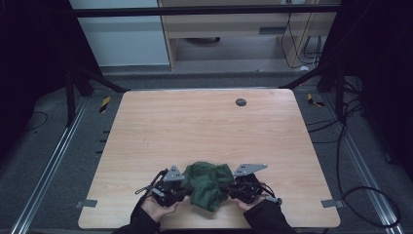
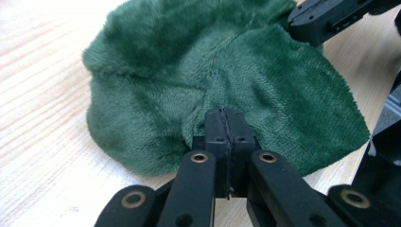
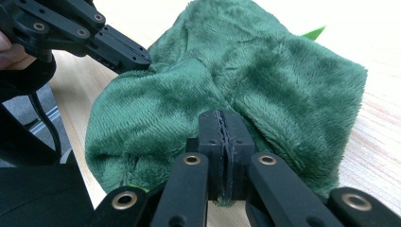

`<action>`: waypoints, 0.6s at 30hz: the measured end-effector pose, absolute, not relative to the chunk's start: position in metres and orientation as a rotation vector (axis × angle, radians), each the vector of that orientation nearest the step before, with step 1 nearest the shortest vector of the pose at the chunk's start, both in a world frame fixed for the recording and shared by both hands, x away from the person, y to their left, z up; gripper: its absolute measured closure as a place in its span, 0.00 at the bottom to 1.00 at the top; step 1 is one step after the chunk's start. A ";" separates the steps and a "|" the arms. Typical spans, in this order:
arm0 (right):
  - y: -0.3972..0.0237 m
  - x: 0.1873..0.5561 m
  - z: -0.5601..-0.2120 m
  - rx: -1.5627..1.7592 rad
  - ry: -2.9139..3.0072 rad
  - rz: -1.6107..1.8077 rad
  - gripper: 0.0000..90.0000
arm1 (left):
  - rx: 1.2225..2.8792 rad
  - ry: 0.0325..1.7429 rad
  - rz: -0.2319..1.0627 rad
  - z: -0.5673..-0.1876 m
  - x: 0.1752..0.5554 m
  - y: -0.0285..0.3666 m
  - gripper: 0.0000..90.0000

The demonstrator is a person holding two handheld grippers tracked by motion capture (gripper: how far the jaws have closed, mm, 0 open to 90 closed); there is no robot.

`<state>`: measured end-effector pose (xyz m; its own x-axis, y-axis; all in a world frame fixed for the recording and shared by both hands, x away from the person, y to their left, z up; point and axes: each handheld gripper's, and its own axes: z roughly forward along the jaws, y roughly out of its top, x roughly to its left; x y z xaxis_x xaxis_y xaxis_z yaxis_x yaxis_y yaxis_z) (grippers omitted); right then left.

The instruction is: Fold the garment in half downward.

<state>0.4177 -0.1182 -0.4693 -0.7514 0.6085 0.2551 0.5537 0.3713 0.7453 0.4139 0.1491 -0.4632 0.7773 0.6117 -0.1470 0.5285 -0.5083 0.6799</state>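
I am looking at a cloth [image 2: 222,80] of deep green plush, its pile soft, fuzzy and matt. My left gripper [image 2: 226,124] and right gripper [image 3: 222,127] are showing black matt plastic with brass-coloured rivets. The table [image 1: 195,126] is showing pale wood grain, smooth with a slight sheen.

bare wooden table [image 1: 195,122] with a dark grommet [image 1: 240,102].

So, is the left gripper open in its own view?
No, the left gripper is shut, its jaws pressed together on an edge of the green cloth.
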 end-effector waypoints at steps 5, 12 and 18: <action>-0.116 0.419 -0.474 1.077 2.562 1.323 0.98 | 2.239 0.847 0.143 -0.467 0.415 0.148 1.00; -0.117 0.421 -0.475 1.070 2.559 1.336 0.96 | 2.229 0.855 0.163 -0.468 0.414 0.148 0.99; -0.124 0.422 -0.465 1.076 2.510 1.379 0.93 | 2.179 0.882 0.202 -0.460 0.416 0.155 0.93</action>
<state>0.4215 -0.1242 -0.4652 -0.7498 0.6131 0.2489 0.5388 0.3472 0.7676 0.4158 0.1555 -0.4602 0.7484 0.6508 -0.1283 0.5299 -0.4702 0.7058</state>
